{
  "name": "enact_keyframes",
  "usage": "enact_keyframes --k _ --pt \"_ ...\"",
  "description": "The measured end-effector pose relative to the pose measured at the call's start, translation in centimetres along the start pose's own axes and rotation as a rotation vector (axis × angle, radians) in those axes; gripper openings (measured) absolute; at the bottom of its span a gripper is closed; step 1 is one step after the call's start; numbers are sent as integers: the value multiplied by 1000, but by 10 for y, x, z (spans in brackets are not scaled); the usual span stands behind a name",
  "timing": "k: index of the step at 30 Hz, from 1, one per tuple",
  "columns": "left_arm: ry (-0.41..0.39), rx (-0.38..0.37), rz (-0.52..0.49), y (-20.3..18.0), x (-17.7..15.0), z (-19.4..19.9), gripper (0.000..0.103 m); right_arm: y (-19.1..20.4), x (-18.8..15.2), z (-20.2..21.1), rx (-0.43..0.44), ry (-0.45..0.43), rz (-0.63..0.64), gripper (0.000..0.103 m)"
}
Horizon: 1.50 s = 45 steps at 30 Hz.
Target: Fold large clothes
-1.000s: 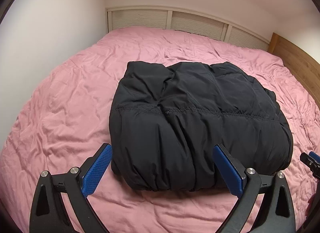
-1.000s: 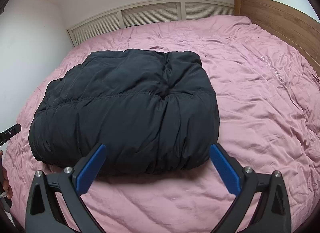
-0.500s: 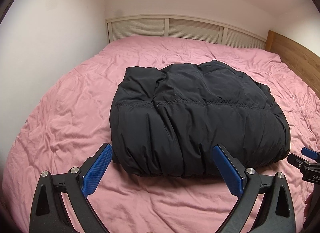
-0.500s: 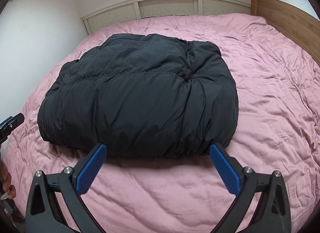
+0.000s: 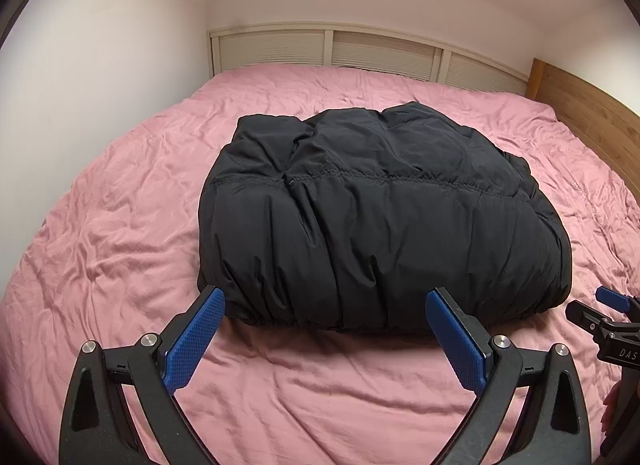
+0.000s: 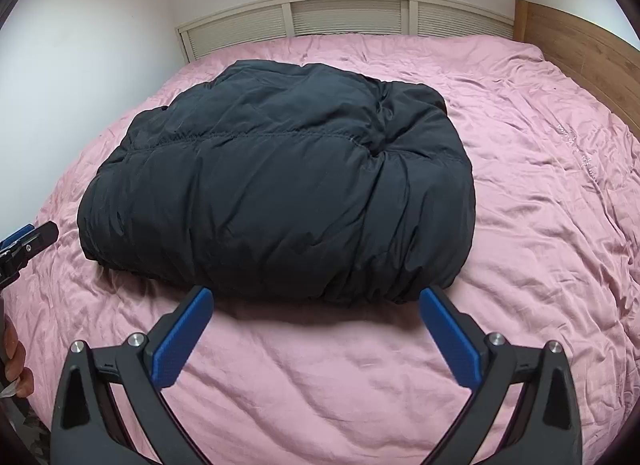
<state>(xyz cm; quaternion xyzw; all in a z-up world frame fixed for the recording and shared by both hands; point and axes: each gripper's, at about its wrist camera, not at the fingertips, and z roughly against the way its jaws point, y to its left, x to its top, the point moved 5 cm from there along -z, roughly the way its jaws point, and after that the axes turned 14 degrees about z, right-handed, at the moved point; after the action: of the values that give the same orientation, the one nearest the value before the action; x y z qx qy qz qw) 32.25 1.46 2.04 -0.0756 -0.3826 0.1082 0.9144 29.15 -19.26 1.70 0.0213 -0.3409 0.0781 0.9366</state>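
A black puffer jacket [image 5: 380,221] lies folded into a thick bundle in the middle of a pink bed [image 5: 120,225]. It also shows in the right wrist view [image 6: 280,193]. My left gripper [image 5: 325,301] is open and empty, held just short of the bundle's near edge. My right gripper [image 6: 316,299] is open and empty too, close to the near edge. The right gripper's tip [image 5: 612,301] shows at the right edge of the left wrist view. The left gripper's tip [image 6: 28,239] shows at the left edge of the right wrist view.
The pink sheet [image 6: 540,205] is wrinkled all around the jacket. A white slatted panel [image 6: 344,17] runs along the far side of the bed. A wooden headboard [image 6: 580,49] stands at the right. A white wall [image 5: 100,65] borders the left.
Both grippers have drawn back and risen a little from the jacket and stay open. The jacket has not moved.
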Motion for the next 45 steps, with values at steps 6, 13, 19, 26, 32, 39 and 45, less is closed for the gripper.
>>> enact_keyframes --k 6,13,19,26,32,39,45 --pt "4 9 -1 4 -21 -17 99 4 -12 -12 -2 -39 9 103" --pt "-7 23 -17 13 -44 -34 99 13 -22 -29 61 -101 -13 103" --pt "-26 14 -45 16 -52 -41 99 26 -17 -34 95 -161 11 103" --pt "-48 -5 -63 10 -49 -40 100 30 -8 -25 108 -204 36 103" --pt "-49 -4 -61 3 -44 -36 100 27 -5 -19 109 -206 28 103" --pt "-70 2 -83 -13 -45 -5 100 23 -6 15 108 -233 24 103" --pt "-133 -14 -139 -32 -59 34 100 16 -24 63 53 -289 5 103"
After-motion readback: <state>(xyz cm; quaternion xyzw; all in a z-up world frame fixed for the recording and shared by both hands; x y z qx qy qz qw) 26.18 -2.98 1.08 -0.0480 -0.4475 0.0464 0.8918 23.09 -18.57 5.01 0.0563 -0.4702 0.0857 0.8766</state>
